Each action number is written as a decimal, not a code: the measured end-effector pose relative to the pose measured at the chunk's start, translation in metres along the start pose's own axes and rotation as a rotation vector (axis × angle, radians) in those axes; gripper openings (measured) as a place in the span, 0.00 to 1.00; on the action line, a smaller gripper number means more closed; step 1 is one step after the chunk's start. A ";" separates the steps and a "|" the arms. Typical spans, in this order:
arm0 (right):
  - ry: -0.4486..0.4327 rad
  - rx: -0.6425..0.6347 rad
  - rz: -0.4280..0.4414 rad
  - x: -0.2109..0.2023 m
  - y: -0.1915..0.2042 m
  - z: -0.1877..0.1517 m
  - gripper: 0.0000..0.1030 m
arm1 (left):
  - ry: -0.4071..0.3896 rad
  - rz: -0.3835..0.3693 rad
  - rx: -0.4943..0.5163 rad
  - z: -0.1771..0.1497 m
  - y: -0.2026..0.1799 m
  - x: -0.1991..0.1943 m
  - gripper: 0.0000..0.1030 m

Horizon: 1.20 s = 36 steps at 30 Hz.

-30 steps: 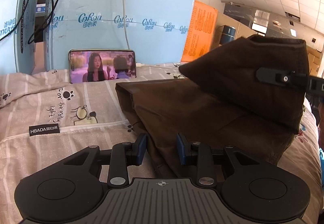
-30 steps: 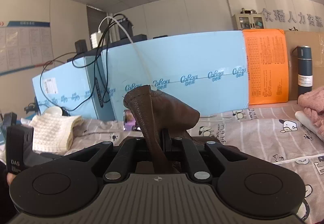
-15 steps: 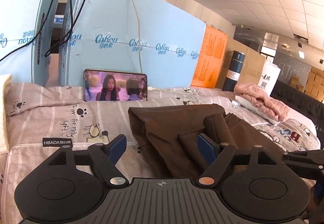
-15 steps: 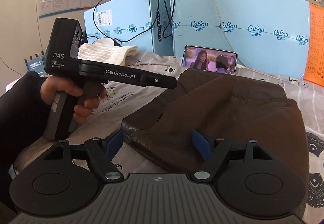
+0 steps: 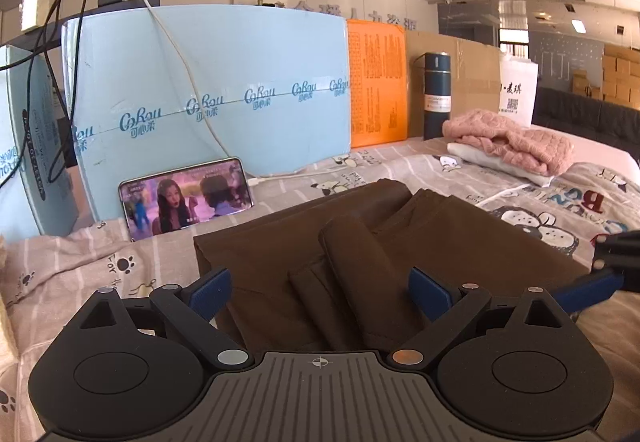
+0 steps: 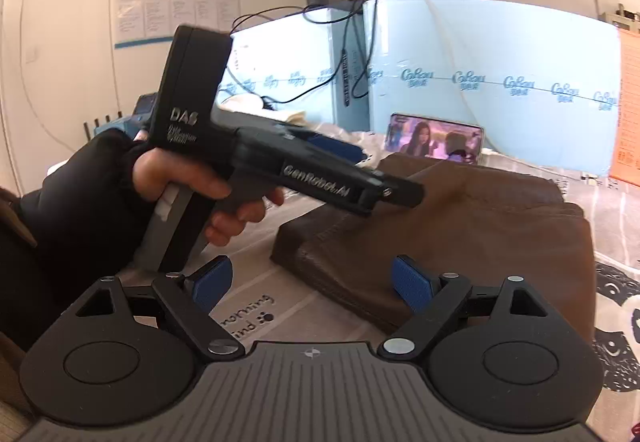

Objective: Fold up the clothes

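A dark brown garment (image 5: 420,242) lies folded on the patterned bedsheet (image 5: 80,274), with a narrow folded part (image 5: 360,274) on top. It also shows in the right wrist view (image 6: 480,218). My left gripper (image 5: 320,290) is open and empty, held just above the garment's near edge. My right gripper (image 6: 312,282) is open and empty, over the garment's corner. The left gripper's body (image 6: 328,178), held in a hand, hovers above the garment's left side in the right wrist view.
A phone (image 5: 186,198) playing video leans against blue foam boards (image 5: 224,90) at the back. A pink knitted garment (image 5: 508,138) lies on a white one at the far right, beside a dark flask (image 5: 437,94). A charging cable (image 5: 296,176) runs along the sheet.
One second ago the right gripper held the garment lifted and the left jaws were nearly shut at its edge. Both have opened and let go, and the garment now lies flat and folded.
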State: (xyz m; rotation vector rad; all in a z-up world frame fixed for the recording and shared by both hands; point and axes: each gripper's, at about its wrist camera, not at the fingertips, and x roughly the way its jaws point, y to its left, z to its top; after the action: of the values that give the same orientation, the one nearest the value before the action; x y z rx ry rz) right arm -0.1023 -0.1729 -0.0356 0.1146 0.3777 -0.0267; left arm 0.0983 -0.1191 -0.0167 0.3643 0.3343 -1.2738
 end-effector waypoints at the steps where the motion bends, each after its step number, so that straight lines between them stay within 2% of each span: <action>1: -0.014 0.040 -0.034 -0.005 -0.010 0.002 0.85 | 0.014 0.024 0.010 -0.002 -0.001 0.003 0.94; 4: -0.057 0.161 -0.136 -0.019 -0.039 0.007 0.86 | 0.066 0.072 0.040 -0.007 -0.002 0.014 0.96; 8: -0.071 0.311 -0.276 -0.031 -0.073 0.005 0.86 | 0.091 0.039 -0.019 -0.010 0.008 0.018 0.96; 10: -0.075 0.383 -0.314 -0.033 -0.088 0.001 0.86 | 0.083 0.003 -0.105 -0.008 0.019 0.014 0.96; 13: -0.064 0.482 -0.345 -0.035 -0.105 -0.007 0.86 | 0.084 -0.040 -0.334 -0.006 0.047 0.004 0.96; 15: -0.053 0.540 -0.340 -0.036 -0.114 -0.011 0.86 | 0.103 -0.068 -0.489 -0.010 0.066 -0.002 0.96; 19: -0.024 0.664 -0.279 -0.030 -0.134 -0.015 0.86 | 0.172 -0.162 -0.703 -0.024 0.087 0.000 0.96; 21: 0.006 0.728 -0.218 -0.022 -0.143 -0.015 0.86 | 0.209 -0.201 -0.764 -0.032 0.091 0.006 0.96; 23: 0.032 0.767 -0.185 -0.014 -0.149 -0.014 0.86 | 0.200 -0.222 -0.791 -0.034 0.092 0.006 0.97; 26: 0.053 0.778 -0.164 -0.006 -0.152 -0.008 0.86 | 0.210 -0.337 -0.870 -0.037 0.093 0.017 0.97; 28: 0.071 0.805 -0.117 0.002 -0.156 -0.006 0.88 | 0.205 -0.371 -0.863 -0.036 0.089 0.023 0.99; 32: 0.095 0.801 -0.102 0.013 -0.153 0.001 0.89 | 0.176 -0.475 -0.845 -0.035 0.077 0.032 1.00; 35: 0.105 0.789 -0.084 0.018 -0.149 0.002 0.83 | 0.152 -0.448 -0.740 -0.032 0.060 0.032 0.99; 36: 0.106 0.775 -0.096 0.018 -0.146 0.002 0.77 | 0.143 -0.427 -0.703 -0.031 0.055 0.031 0.98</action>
State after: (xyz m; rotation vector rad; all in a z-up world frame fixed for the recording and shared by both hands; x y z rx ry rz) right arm -0.0918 -0.3187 -0.0555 0.8661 0.4625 -0.2630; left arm 0.1578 -0.1179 -0.0539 -0.2333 0.9847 -1.4509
